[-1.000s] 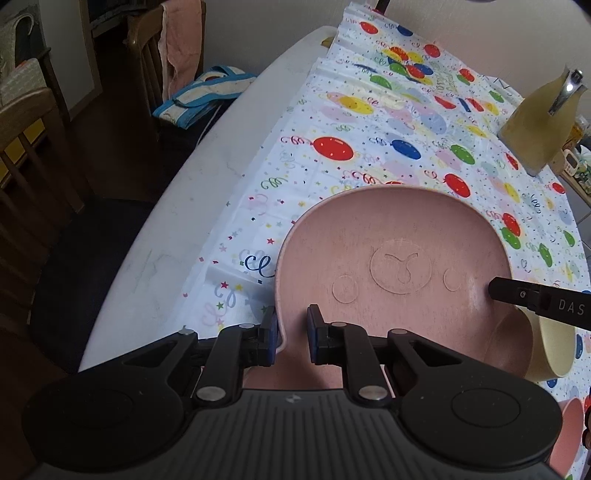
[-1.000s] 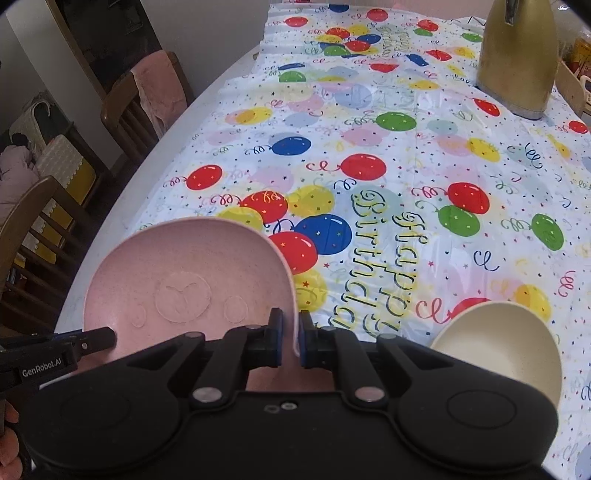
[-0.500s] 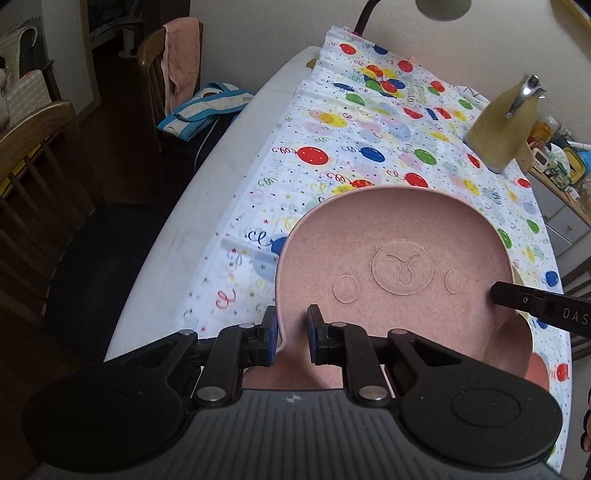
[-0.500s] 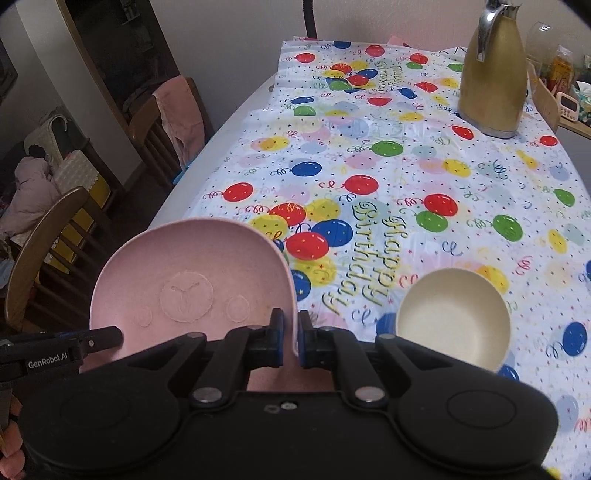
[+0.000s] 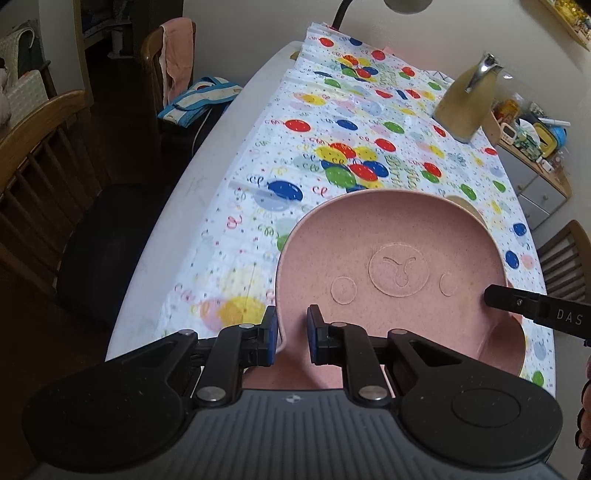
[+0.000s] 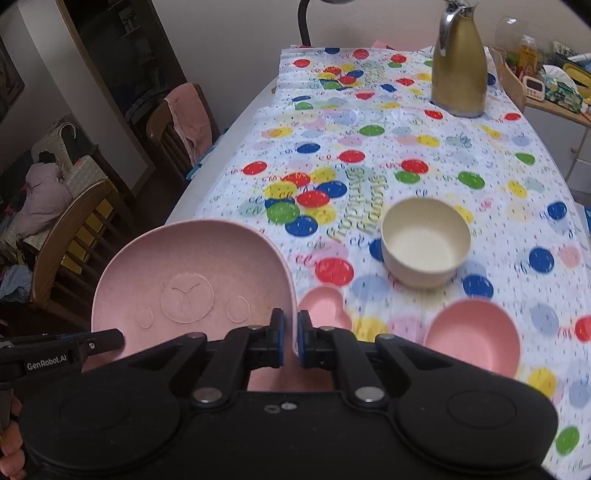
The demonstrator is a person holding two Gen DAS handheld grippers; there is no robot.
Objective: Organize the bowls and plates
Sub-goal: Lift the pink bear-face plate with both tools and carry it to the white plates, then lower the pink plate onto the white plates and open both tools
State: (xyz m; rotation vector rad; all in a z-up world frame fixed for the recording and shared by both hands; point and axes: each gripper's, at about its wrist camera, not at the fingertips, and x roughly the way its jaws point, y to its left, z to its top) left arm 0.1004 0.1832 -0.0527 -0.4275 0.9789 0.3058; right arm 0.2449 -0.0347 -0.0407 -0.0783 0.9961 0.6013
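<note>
Tongs first: the left gripper (image 5: 289, 334) is pinched tight on the left rim of a pink plate (image 5: 391, 266), and the right gripper (image 6: 288, 338) is pinched on the same plate's right rim, so the plate hangs between the two, held up over the near end of the table (image 5: 221, 147). It is a speckled pink dish with a raised animal face in its floor.

Beyond it, on the balloon-print birthday tablecloth (image 6: 388, 155), a cream bowl (image 6: 424, 240) stands upright toward the middle. Nearer the front edge sit a small pink heart-shaped dish (image 6: 323, 308) and, to its right, a pink bowl (image 6: 474, 338), apart from one another. A gold thermos jug (image 6: 460, 62) stands near the far right corner, and a lamp's dark neck (image 6: 304, 22) rises behind the far edge.

The cloth leaves the table's left edge bare and white. Along that side stand wooden chairs (image 5: 40, 155), the farther one draped with a pink towel (image 5: 177, 62), with a blue-trimmed bag (image 5: 199, 98) on its seat. A cluttered shelf (image 5: 532, 129) lies off the right side.
</note>
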